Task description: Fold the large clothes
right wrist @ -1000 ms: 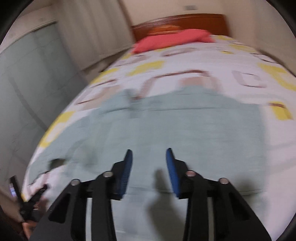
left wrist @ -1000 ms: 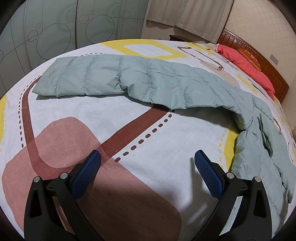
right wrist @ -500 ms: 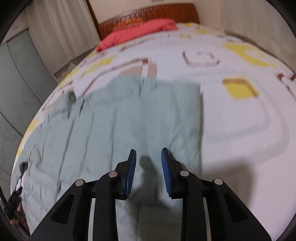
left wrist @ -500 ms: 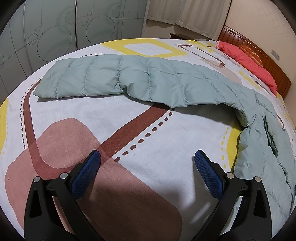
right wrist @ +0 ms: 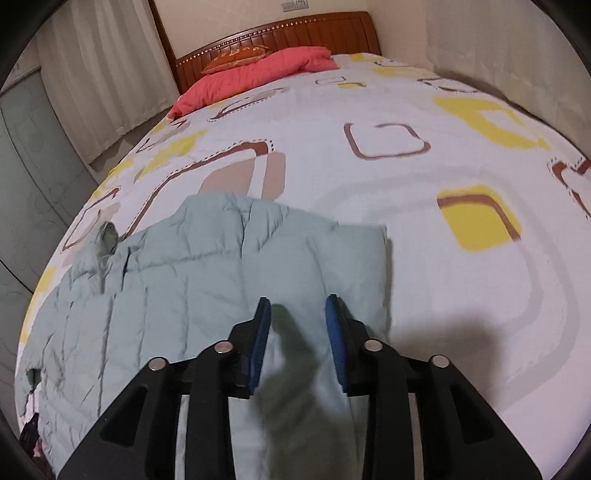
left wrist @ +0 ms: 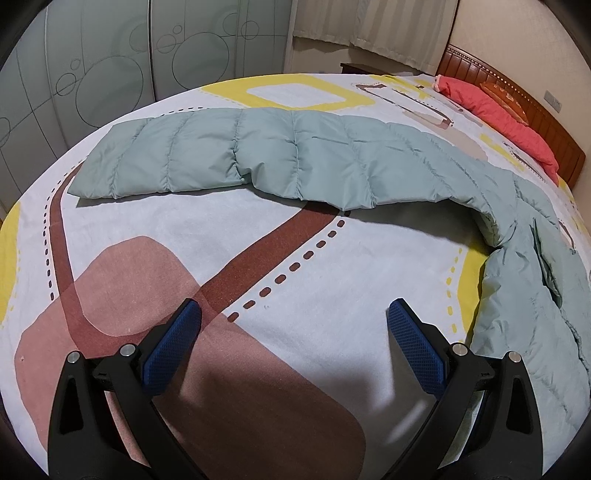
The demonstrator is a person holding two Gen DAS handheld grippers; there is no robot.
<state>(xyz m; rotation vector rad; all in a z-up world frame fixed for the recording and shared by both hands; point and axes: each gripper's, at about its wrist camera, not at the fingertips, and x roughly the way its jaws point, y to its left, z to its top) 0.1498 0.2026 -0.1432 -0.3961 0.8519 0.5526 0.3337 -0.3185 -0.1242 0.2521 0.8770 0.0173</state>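
Note:
A pale green quilted down jacket (left wrist: 295,162) lies spread on the patterned bed sheet (left wrist: 258,258). In the left wrist view one long sleeve stretches to the far left and the body runs down the right side. My left gripper (left wrist: 293,314) is wide open and empty over the bare sheet, well short of the sleeve. In the right wrist view the jacket's body (right wrist: 221,280) lies ahead and left. My right gripper (right wrist: 298,306) hovers over its right part, jaws partly open with nothing between them.
A red folded quilt (right wrist: 255,74) and an orange pillow (right wrist: 232,59) lie by the wooden headboard (right wrist: 280,33). Curtains (left wrist: 369,26) and glass wardrobe doors (left wrist: 110,66) stand beyond the bed's far edge. The bed's right half (right wrist: 461,184) shows only sheet.
The right gripper has swung right and toward the jacket's right part, and its jaws have narrowed a little. The left gripper has barely moved and stays open.

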